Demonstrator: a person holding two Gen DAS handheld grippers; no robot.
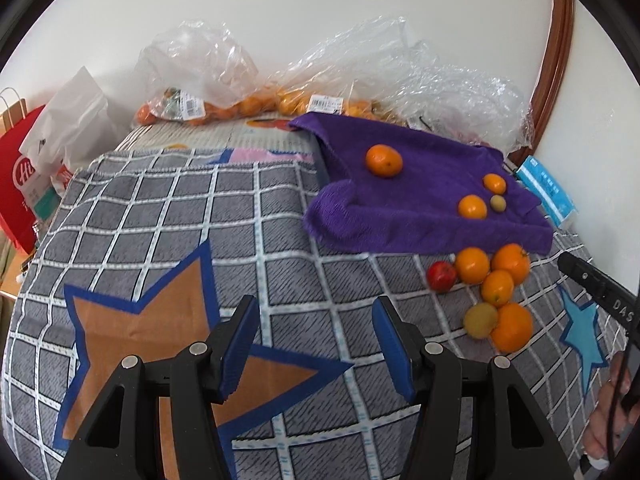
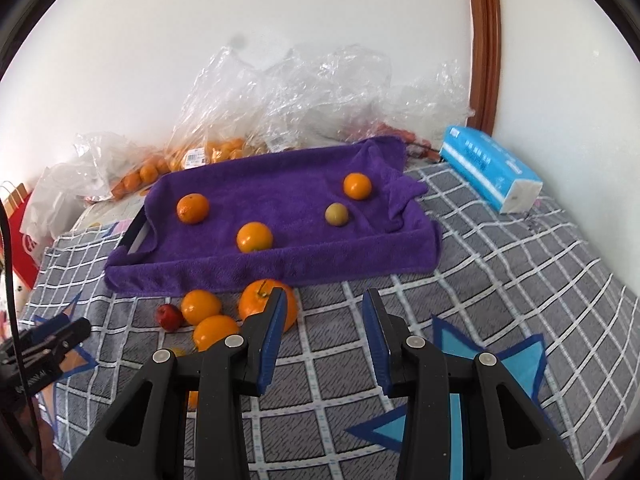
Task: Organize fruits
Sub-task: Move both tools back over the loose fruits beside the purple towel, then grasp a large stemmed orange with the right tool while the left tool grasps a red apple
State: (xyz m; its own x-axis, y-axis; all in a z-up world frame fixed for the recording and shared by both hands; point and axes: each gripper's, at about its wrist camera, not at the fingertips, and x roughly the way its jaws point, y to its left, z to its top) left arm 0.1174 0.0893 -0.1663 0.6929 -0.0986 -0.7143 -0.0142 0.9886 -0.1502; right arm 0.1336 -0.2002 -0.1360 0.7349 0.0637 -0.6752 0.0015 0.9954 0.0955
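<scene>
Presently both claws spread, empty: left claw (image 1: 316,344), right claw (image 2: 324,336). Loose fruit cluster (image 2: 224,316) lies on checked cloth just before purple towel-lined tray (image 2: 280,268), probably a tray. Straddle one orange squarely; close gently.

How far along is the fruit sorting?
Partly done. Four fruits lie on the purple towel: three oranges and a small greenish fruit. Nothing in hand: left tool and right tool are open, empty. Left: the loose pile of oranges, a red fruit and a yellow one.
</scene>
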